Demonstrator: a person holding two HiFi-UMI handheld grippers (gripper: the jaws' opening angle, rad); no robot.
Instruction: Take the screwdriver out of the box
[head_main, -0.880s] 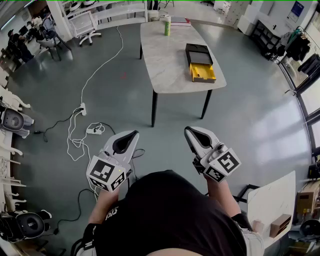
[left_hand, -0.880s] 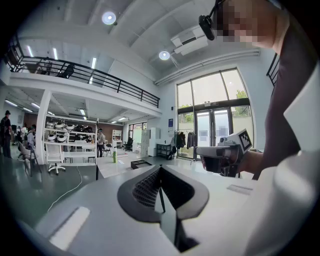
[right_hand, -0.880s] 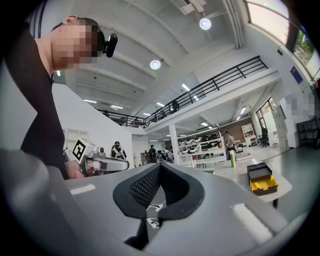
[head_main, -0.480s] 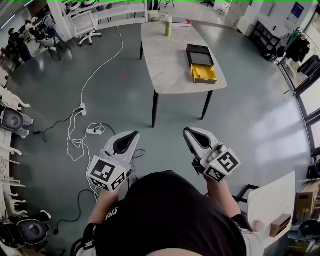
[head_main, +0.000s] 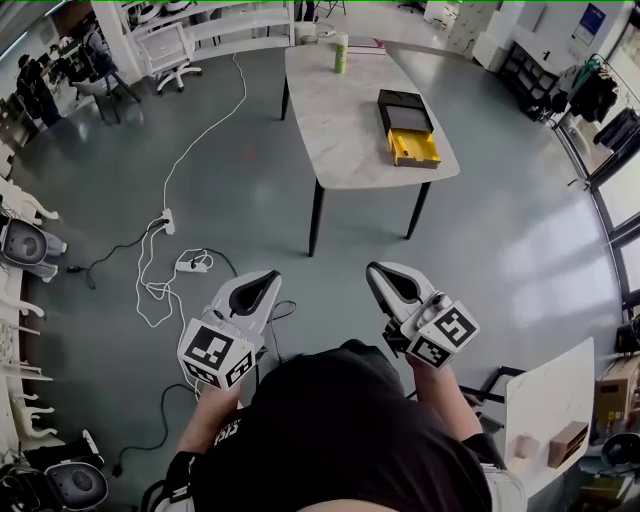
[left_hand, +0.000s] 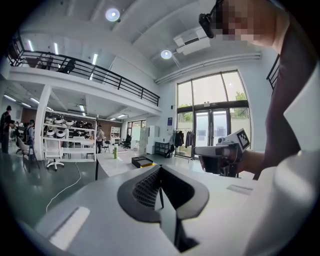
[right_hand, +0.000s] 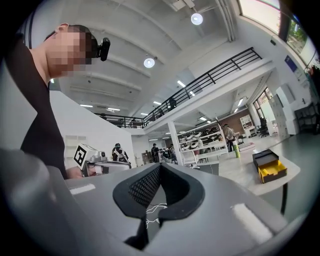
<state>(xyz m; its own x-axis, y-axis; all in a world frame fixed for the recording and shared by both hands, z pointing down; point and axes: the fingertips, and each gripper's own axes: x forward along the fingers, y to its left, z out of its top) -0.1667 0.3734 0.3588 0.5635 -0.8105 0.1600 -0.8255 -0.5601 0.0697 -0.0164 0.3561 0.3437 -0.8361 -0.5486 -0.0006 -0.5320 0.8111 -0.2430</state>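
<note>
My left gripper (head_main: 258, 285) and right gripper (head_main: 388, 280) are both closed on nothing, well short of the table (head_main: 340, 130). The box (head_main: 403, 108) lies ahead, slightly right, with its yellow tray (head_main: 414, 149) slid out towards me. I can't make out the screwdriver. The right gripper is nearer.

The box (head_main: 404, 107) is a flat black case with a bright yellow tray (head_main: 414, 148) slid out of it toward 6 o'clock in the head view. It lies flat on the pale tabletop (head_main: 350, 120), near the 3 o'clock edge, at about 1 o'clock from the picture's centre. The tray stands open, and what lies in it is too small to make out.
</note>
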